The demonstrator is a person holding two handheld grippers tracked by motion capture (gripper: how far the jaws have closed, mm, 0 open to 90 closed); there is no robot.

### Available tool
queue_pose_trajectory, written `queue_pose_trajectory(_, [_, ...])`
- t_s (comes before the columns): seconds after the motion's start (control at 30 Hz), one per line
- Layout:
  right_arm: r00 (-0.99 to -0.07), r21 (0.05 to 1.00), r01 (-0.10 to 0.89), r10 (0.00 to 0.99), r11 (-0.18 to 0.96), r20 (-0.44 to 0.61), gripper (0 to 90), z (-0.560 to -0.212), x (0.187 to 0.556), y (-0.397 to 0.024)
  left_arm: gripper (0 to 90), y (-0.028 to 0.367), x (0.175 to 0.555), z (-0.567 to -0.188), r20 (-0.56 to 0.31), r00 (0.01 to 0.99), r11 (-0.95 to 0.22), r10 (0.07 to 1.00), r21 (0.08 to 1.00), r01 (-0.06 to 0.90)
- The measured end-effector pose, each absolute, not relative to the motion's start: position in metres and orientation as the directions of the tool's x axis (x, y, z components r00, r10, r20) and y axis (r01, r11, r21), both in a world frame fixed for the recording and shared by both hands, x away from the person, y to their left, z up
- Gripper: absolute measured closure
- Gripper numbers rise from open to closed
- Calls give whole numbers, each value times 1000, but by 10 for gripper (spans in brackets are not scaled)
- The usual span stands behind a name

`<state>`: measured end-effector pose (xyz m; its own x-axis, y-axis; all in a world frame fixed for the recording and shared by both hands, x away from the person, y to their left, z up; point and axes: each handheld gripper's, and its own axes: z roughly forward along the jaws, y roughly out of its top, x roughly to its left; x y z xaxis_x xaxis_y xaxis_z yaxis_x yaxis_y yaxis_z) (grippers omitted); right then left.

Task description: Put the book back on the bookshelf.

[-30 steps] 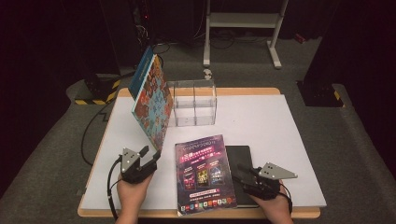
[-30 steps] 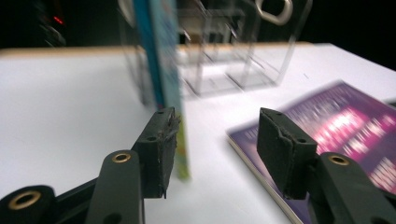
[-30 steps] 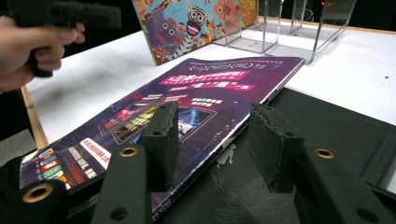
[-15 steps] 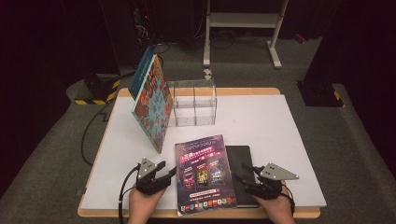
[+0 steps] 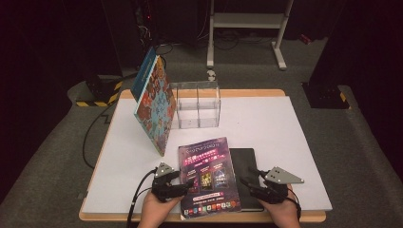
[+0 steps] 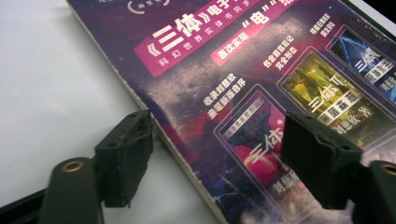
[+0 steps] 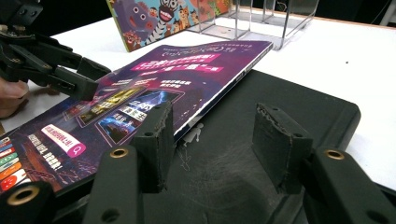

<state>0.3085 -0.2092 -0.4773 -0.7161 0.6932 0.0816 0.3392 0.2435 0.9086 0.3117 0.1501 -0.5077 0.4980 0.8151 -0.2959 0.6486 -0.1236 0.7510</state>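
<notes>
So the left gripper [image 5: 186, 182], lower left of the high view, has just spread its jaws astride the purple book's [image 5: 209, 176] left long edge, pads off it, while the right gripper [image 5: 247, 183] hangs half-open over the black pad [image 5: 244, 164].

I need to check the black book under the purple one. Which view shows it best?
The right gripper view: the black book spreads broadly beneath the purple book's edge. The high view shows its uncovered right part; the left gripper view catches a dark sliver at the top right corner.

Purple booklet [image 5: 208, 176] with magenta banners and white lettering between the black tongs; under it a black book [image 5: 247, 166] — beyond them, a cartoon-animal picture book [image 5: 154, 107].
</notes>
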Motion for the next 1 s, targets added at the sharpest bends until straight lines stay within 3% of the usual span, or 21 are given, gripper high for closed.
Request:
queue_pose_trajectory(0.13, [-715,909,341,694,241,84,479,-477,308,-210,335,150,312,-508,-307,480,-101,822,751,653])
queue_pose_trajectory(0.37, [-704,907,346,705,240,82,475,-477,309,-211,328,138,318,-507,-334,508,-109,794,744,659])
queue_pose_trajectory(0.7, [-622,896,395,777,202,99,400,-478,317,-222,340,116,325,-503,-399,561,-83,725,759,646])
queue_pose_trajectory(1.0, [-559,869,455,822,195,108,320,-480,321,-224,373,97,322,-485,-353,659,-110,665,826,553])
